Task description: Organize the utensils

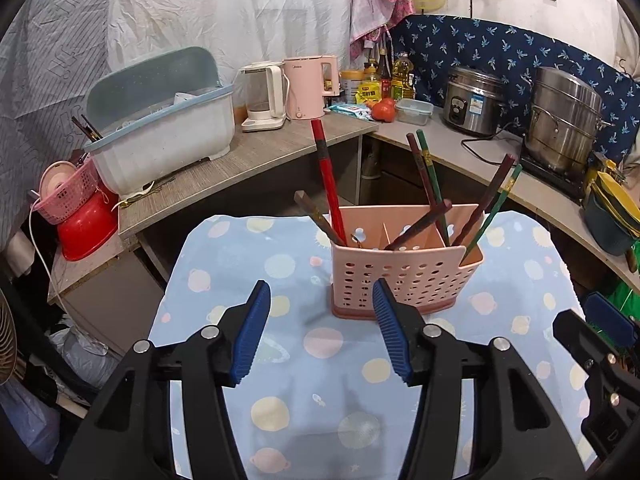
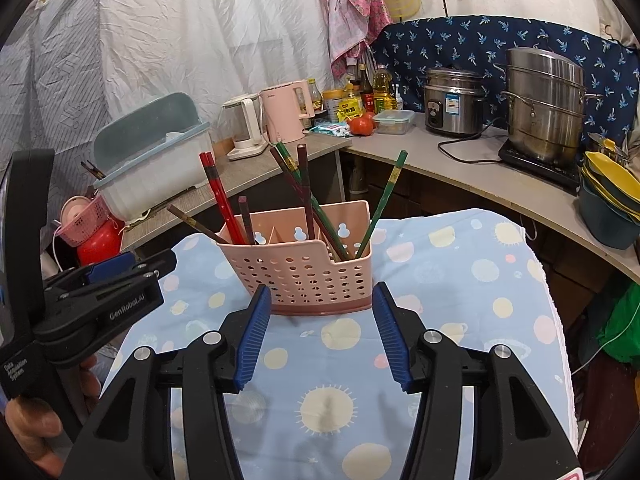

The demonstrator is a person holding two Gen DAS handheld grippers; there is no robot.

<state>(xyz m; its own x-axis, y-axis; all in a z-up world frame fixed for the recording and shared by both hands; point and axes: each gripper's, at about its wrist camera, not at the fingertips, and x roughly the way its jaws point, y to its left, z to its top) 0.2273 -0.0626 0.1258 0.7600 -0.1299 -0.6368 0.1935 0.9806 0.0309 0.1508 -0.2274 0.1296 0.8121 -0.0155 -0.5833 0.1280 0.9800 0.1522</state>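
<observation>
Left wrist view: chopsticks [image 1: 329,184] all stand in the holder [image 1: 404,268], frame centre; none lie loose; both tools [image 1: 321,336] [image 2: 321,334] half-open, empty; task looks nearly finished.

A pink perforated utensil holder [image 1: 404,276] stands upright on a blue cloth [image 1: 320,360] printed with planets and suns. Inside its divided compartments, chopsticks lean outward at varied angles: red chopsticks [image 1: 329,184] and a brown one [image 1: 318,218] at the left, dark maroon and green chopsticks [image 1: 496,210] at the right.
</observation>
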